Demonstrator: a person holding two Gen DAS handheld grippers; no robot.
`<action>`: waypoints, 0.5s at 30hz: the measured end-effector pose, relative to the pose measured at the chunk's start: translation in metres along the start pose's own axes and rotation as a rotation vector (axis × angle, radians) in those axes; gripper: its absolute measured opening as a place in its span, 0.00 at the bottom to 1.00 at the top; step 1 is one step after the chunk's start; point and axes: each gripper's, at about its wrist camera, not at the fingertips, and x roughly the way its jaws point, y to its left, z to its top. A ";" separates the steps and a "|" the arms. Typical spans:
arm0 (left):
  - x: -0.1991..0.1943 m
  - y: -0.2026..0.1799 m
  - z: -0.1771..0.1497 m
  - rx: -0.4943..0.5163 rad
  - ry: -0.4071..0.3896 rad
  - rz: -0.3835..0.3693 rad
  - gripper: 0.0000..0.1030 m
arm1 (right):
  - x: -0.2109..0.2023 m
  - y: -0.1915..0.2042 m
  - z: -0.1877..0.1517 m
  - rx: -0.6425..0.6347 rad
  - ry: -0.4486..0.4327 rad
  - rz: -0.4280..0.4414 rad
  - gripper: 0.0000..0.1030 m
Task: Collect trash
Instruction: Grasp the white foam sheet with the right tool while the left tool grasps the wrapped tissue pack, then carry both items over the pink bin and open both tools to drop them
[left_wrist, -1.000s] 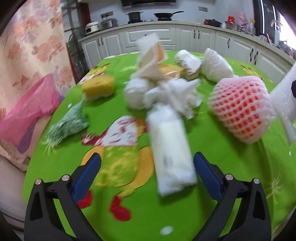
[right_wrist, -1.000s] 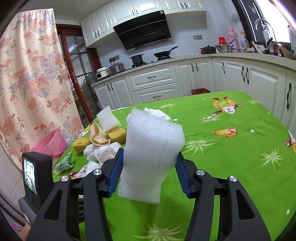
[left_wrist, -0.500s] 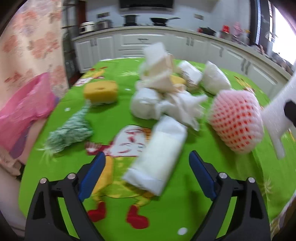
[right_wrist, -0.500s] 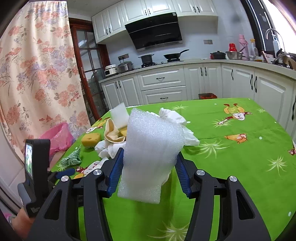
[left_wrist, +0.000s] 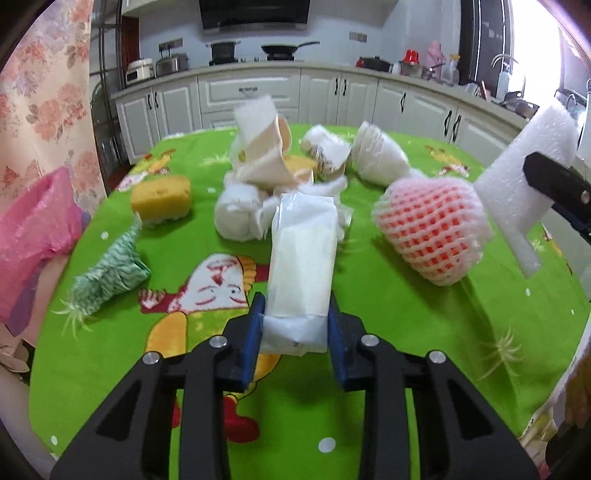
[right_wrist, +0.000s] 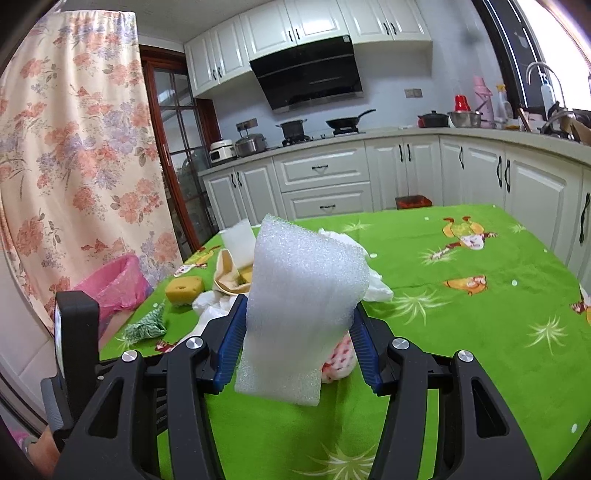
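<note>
— Closed now, that left gripper; a second ago its blue pads stood wide on either side of the white tissue pack, and now they pinch its near end, the pack pointing away over the green tablecloth.

— And the right gripper?

— Clamped on the white foam sheet, same as before; the sheet stands upright between the pads, and the left camera catches it off to the right, above the cloth.

— What lies on the table?

— Just beyond the pack, a heap of crumpled white tissue with a beige wrapper on top; to the right, the pink foam fruit net, near the foam sheet; to the left, a yellow sponge and a green patterned wrapper, apart from each other.

— And the bin?

— Pink bag at the left edge of the table; whether it touches the cloth I cannot tell.
</note>
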 end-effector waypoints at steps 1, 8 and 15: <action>-0.005 0.000 0.001 -0.002 -0.014 0.001 0.30 | -0.002 0.001 0.001 -0.006 -0.007 0.003 0.50; -0.046 0.008 0.003 -0.023 -0.125 0.021 0.30 | -0.008 0.012 0.000 -0.026 -0.010 0.019 0.50; -0.073 0.032 0.001 -0.085 -0.186 0.035 0.30 | -0.007 0.028 -0.001 -0.056 0.000 0.042 0.50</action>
